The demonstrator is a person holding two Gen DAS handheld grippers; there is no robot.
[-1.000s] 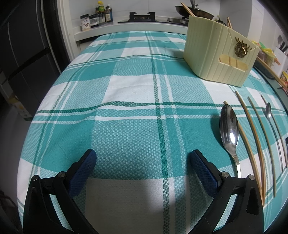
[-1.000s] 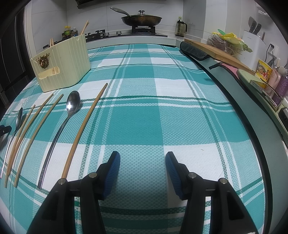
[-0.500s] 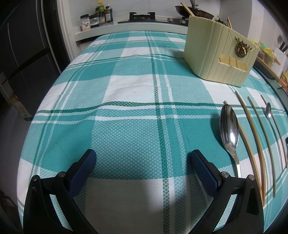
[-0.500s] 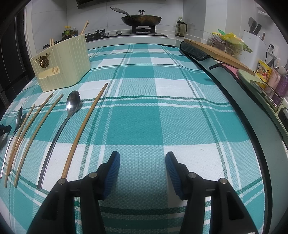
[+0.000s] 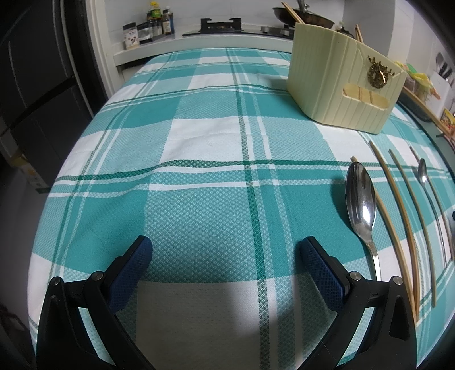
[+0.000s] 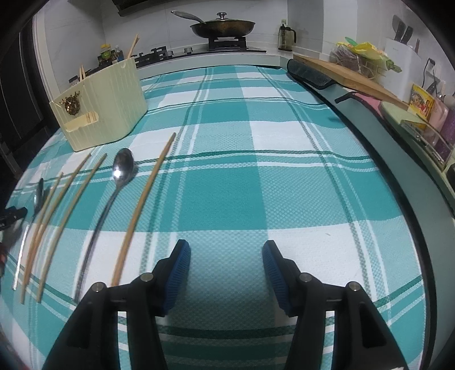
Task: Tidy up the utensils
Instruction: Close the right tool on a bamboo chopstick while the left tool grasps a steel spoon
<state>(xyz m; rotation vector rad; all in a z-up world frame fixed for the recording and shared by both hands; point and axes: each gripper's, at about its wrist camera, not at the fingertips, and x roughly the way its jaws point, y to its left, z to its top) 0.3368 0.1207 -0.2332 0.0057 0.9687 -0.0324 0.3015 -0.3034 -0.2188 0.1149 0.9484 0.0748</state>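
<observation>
A cream utensil holder point(image 5: 341, 79) stands at the back of the teal plaid cloth; it also shows in the right wrist view point(image 6: 105, 105), with chopsticks sticking out. A large steel spoon point(image 5: 360, 199) lies right of my left gripper point(image 5: 224, 253), which is open and empty. Several wooden chopsticks point(image 5: 398, 216) and a small spoon point(image 5: 423, 176) lie further right. In the right wrist view the large spoon point(image 6: 119, 176) and one chopstick point(image 6: 145, 196) lie left of my right gripper point(image 6: 226, 264), which is open and empty. More chopsticks point(image 6: 57, 216) lie at the far left.
A stove with a lidded pan point(image 6: 221, 27) is behind the table. A wooden board point(image 6: 349, 74) and a dark rolled mat point(image 6: 310, 74) lie along the right counter, with boxes and jars point(image 6: 426, 113). Spice bottles point(image 5: 150, 25) stand at the back left.
</observation>
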